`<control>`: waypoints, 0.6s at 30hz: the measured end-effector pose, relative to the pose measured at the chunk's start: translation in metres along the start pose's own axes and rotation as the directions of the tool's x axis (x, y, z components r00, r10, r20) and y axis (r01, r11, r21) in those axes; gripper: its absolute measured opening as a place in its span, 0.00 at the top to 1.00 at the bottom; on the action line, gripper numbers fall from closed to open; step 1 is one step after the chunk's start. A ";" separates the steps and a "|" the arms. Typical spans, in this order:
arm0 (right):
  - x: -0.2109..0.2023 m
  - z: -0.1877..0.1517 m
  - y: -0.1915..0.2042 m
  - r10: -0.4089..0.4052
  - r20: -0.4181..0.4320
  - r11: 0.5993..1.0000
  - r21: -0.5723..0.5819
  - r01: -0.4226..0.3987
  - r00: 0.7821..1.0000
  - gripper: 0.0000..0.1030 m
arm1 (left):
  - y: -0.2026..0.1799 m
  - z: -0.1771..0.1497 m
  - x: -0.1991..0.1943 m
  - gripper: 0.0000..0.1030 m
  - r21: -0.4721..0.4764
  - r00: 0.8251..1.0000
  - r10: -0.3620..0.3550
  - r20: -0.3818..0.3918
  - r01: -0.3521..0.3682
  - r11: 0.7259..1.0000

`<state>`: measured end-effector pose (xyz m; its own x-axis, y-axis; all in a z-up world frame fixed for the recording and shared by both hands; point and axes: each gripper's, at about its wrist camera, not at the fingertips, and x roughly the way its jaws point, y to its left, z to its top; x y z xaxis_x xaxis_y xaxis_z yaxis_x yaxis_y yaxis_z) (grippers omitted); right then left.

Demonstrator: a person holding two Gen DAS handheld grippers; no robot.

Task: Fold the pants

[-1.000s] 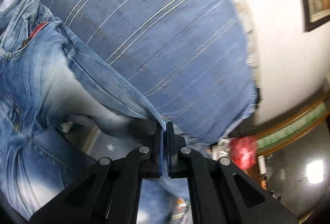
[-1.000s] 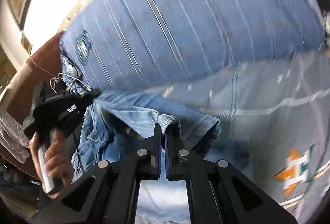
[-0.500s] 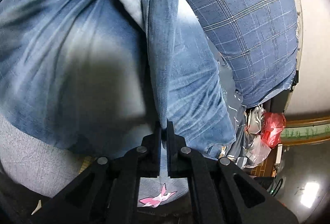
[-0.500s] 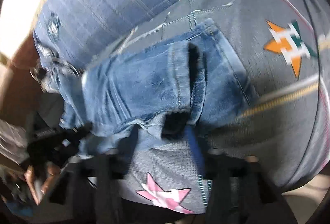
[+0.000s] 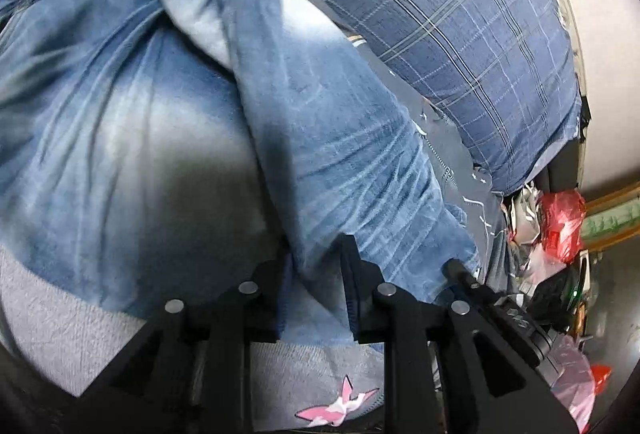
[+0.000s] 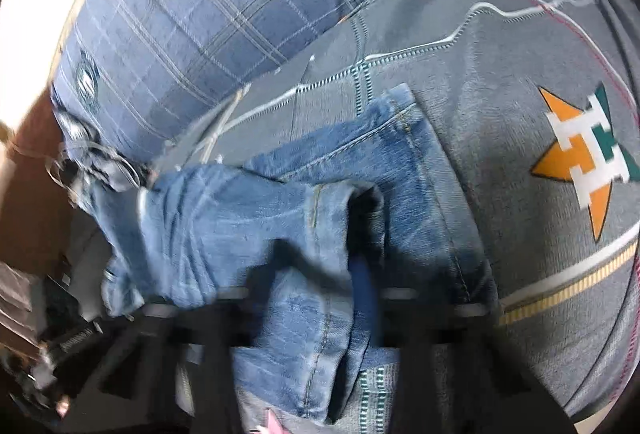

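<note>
Denim pants (image 5: 340,162) lie between left tongs (image 5: 316,270) — jaws just parting.

faded blue jeans (image 5: 120,122); navy plaid pillow (image 5: 460,34); grey bedspread (image 6: 520,234), orange-green star (image 6: 580,162).

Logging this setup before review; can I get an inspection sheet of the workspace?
Surface: grey patterned bedcover with star motifs.
Job's things: blue jeans, crumpled on the bedcover.
Clutter: plaid cushion behind the jeans; red plastic bag past the cushion's end.
Grippers: left claw open, jaws just opened, a denim fold between them; right claw blurred, jaws just been closing, denim between them, grip unclear.
Cables: nothing seen.
Surroundings: pale wall.
</note>
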<state>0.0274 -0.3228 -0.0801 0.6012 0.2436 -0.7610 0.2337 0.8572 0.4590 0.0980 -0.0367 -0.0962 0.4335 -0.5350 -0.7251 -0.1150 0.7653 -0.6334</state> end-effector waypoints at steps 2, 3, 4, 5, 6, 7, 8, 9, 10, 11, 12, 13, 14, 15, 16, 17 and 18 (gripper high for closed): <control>0.000 -0.002 0.005 -0.048 0.011 0.998 -0.040 0.048 0.999 0.92 | -0.009 -0.003 -0.005 0.93 0.042 0.999 0.008 0.043 -0.009 0.999; -0.006 -0.002 0.008 -0.047 0.034 0.997 -0.052 0.049 0.998 0.94 | -0.012 -0.004 -0.010 0.93 0.066 0.998 -0.002 0.062 -0.002 0.998; -0.012 -0.001 0.011 -0.047 0.055 0.997 -0.061 0.051 0.997 0.95 | -0.019 -0.007 -0.018 0.93 0.092 0.996 -0.023 0.086 0.015 0.996; -0.023 0.002 0.015 -0.043 0.086 0.996 -0.069 0.049 0.995 0.95 | -0.027 -0.011 -0.029 0.93 0.126 0.991 -0.056 0.119 0.041 0.991; -0.037 0.006 0.017 -0.029 0.109 0.997 -0.067 0.037 0.994 0.95 | -0.033 -0.013 -0.039 0.93 0.147 0.986 -0.084 0.141 0.063 0.987; -0.045 0.009 0.017 -0.017 0.121 0.998 -0.066 0.025 0.993 0.95 | -0.040 -0.014 -0.048 0.93 0.160 0.980 -0.120 0.160 0.094 0.983; -0.058 0.018 0.018 0.003 0.137 0.998 -0.066 0.006 0.991 0.95 | -0.046 -0.015 -0.058 0.93 0.167 0.972 -0.154 0.176 0.124 0.978; -0.065 0.027 0.019 0.012 0.143 0.998 -0.065 -0.002 0.990 0.95 | -0.052 -0.014 -0.064 0.93 0.173 0.967 -0.172 0.187 0.140 0.975; -0.072 0.040 0.019 0.023 0.142 0.998 -0.063 -0.014 0.990 0.95 | -0.060 -0.014 -0.070 0.93 0.177 0.960 -0.190 0.205 0.155 0.972; -0.078 0.054 0.020 0.040 0.145 0.998 -0.062 -0.031 0.989 0.95 | -0.065 -0.014 -0.071 0.93 0.174 0.956 -0.201 0.213 0.165 0.971; -0.082 0.063 0.020 0.054 0.150 0.997 -0.069 -0.044 0.987 0.94 | -0.068 -0.014 -0.070 0.93 0.172 0.955 -0.206 0.213 0.170 0.970; -0.084 0.072 0.020 0.073 0.154 0.995 -0.084 -0.061 0.985 0.94 | -0.070 -0.014 -0.064 0.93 0.170 0.956 -0.208 0.208 0.174 0.970; -0.082 0.079 0.015 0.094 0.166 0.992 -0.095 -0.079 0.982 0.94 | -0.068 -0.015 -0.056 0.94 0.170 0.957 -0.210 0.201 0.178 0.969; -0.079 0.081 0.011 0.104 0.172 0.992 -0.092 -0.089 0.980 0.94 | -0.065 -0.016 -0.048 0.94 0.166 0.959 -0.210 0.191 0.180 0.970; -0.073 0.080 0.004 0.124 0.180 0.991 -0.075 -0.112 0.976 0.94 | -0.063 -0.019 -0.037 0.95 0.157 0.962 -0.208 0.176 0.181 0.971; -0.058 0.077 -0.008 0.145 0.169 0.989 -0.041 -0.140 0.975 0.94 | -0.057 -0.020 -0.024 0.95 0.142 0.970 -0.197 0.144 0.177 0.974; -0.040 0.076 -0.018 0.122 0.112 0.992 0.009 -0.124 0.986 0.94 | -0.054 -0.022 -0.016 0.96 0.131 0.975 -0.184 0.122 0.168 0.977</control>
<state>0.0568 -0.3822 -0.0233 0.7072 0.2939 -0.6430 0.1640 0.8165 0.5536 0.0775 -0.0778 -0.0562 0.5532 -0.6187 -0.5578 0.0772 0.7047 -0.7052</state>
